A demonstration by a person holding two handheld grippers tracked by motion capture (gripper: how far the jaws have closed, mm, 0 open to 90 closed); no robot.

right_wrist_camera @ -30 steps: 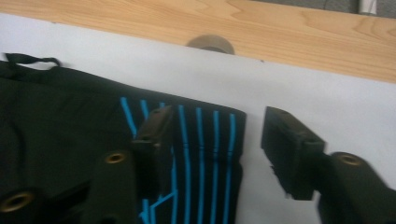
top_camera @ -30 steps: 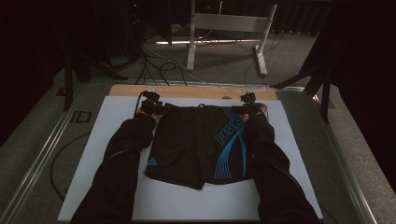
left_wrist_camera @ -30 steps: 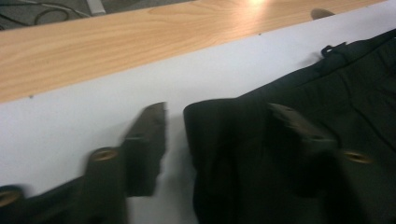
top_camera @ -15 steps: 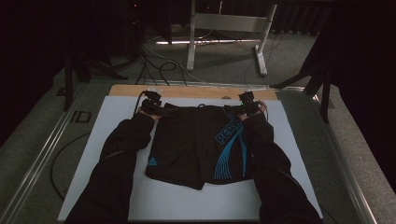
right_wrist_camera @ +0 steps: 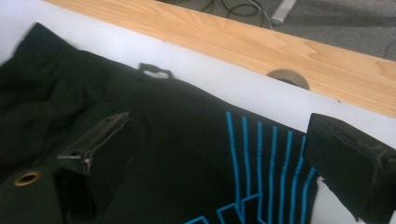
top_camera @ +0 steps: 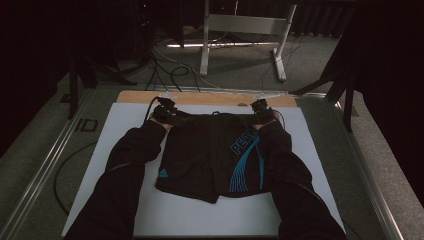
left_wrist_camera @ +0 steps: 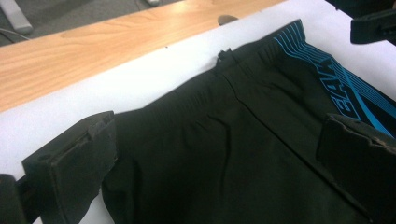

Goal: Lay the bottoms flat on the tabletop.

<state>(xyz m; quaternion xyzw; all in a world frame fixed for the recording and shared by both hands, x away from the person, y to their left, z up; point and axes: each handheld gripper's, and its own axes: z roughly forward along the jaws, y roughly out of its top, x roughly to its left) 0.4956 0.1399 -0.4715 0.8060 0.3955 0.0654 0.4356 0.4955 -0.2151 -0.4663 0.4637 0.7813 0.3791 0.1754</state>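
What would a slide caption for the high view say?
Black shorts lie flat on the white mat, open left gripper and right gripper at the waistband.

Black shorts (top_camera: 210,152) flat on white mat (top_camera: 200,215), both grippers at the waistband corners.

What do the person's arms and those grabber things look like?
Both arms wear long black sleeves, puffy like a jacket. Each hand carries a small black gripper: the left gripper and the right gripper. A thin black cable loops from the left one. Up close, the jaws are chunky black blocks with scuffed, worn edges.
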